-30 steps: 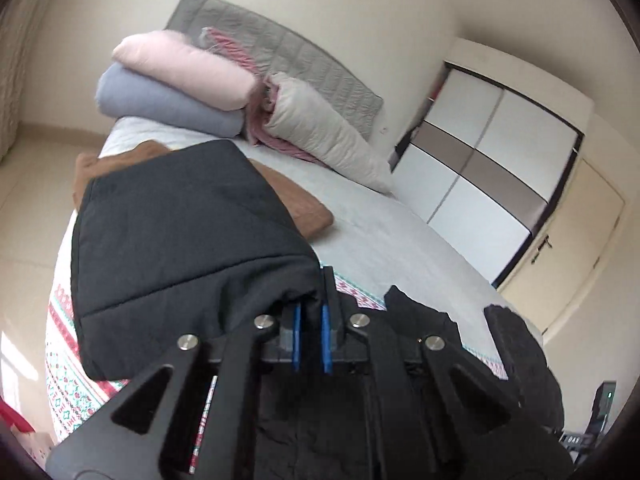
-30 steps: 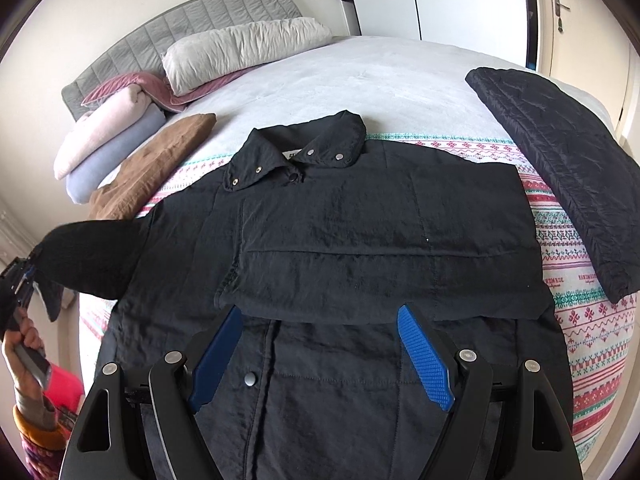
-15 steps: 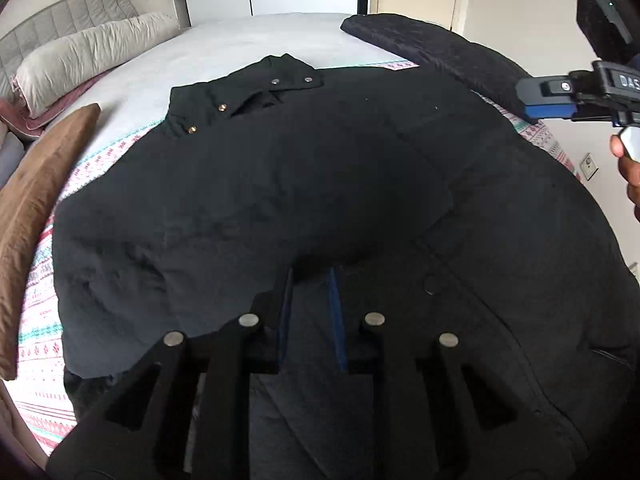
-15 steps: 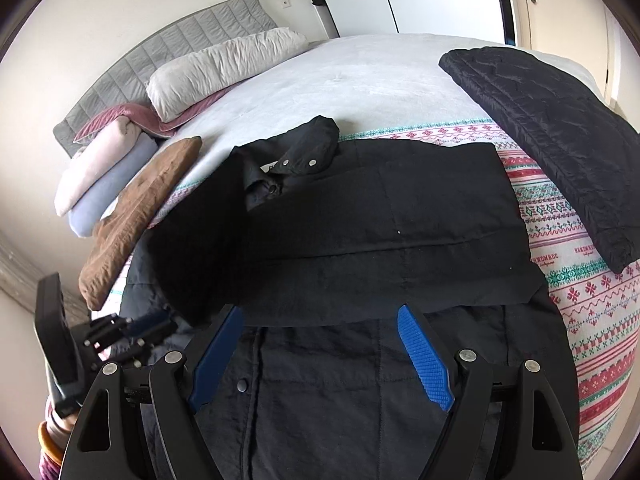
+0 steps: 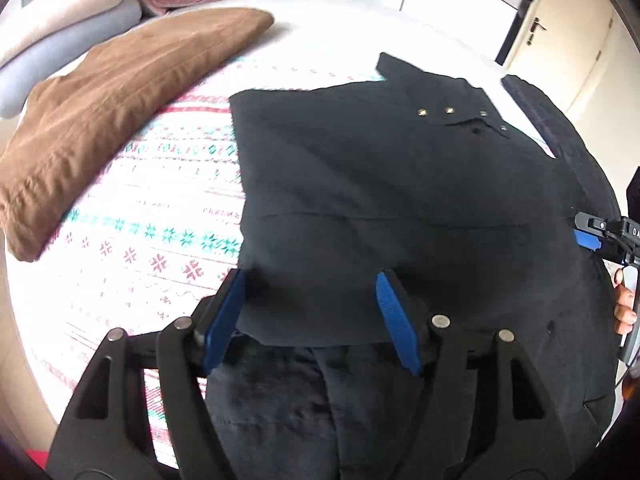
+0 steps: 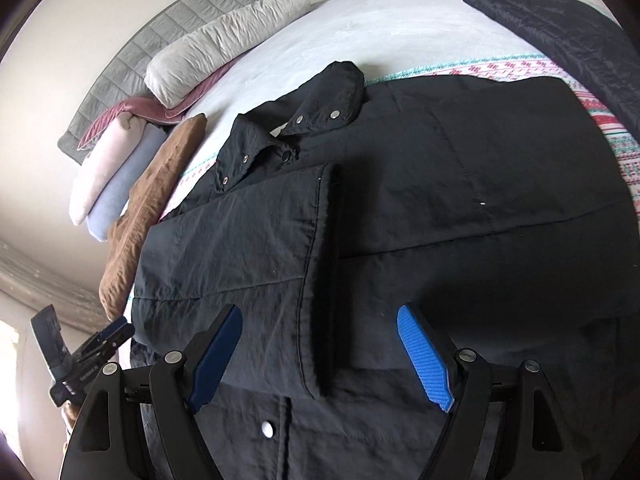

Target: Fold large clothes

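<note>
Fingers [image 5: 230, 316] of both grippers spread, empty, just above the folded black jacket [image 6: 440, 208].

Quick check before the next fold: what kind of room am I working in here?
Almost certainly a bedroom. The black jacket lies spread on a bed with a grey padded headboard, a pillow and folded blankets stacked near it.

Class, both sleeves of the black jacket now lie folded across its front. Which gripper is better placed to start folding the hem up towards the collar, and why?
Probably either: left gripper and right gripper both hover open over the black jacket near its lower part, the left whose jaws have just been opening, nothing gripped.
</note>
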Available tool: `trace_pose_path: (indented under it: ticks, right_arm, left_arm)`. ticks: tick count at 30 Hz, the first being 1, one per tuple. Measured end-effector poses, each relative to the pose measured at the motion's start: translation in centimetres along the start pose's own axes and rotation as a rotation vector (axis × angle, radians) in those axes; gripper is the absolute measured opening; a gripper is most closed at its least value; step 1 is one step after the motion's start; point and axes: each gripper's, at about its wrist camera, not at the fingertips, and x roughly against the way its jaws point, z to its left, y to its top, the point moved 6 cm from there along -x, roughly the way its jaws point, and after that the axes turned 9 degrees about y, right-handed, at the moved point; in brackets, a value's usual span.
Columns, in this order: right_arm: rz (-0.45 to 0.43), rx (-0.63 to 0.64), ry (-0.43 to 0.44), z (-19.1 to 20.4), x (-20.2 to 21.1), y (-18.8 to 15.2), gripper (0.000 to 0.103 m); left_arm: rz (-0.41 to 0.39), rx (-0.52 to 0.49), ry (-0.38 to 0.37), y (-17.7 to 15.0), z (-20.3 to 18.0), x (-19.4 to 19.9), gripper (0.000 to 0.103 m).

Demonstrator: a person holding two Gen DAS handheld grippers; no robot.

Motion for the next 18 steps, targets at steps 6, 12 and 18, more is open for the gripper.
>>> trace_pose_path:
  ticks: [6,12,18]
  right_arm:
    - [-0.033,0.077,-0.057,2.4,-3.5,2.6,0.015]
    - [-0.07,0.238,-0.326,4.1,-3.1,5.2,0.019]
    - [-0.161,0.357,-0.279,5.6,-2.2,3.7,0.047]
  left_arm:
    - [-0.051,0.082,0.122,-0.8,1.8,0.2,0.028]
    - [-0.229,0.033,0.109,2.6,-0.1,3.0,0.031]
    - [-0.183,-0.07,0.006,2.1,-4.2,0.3,0.051]
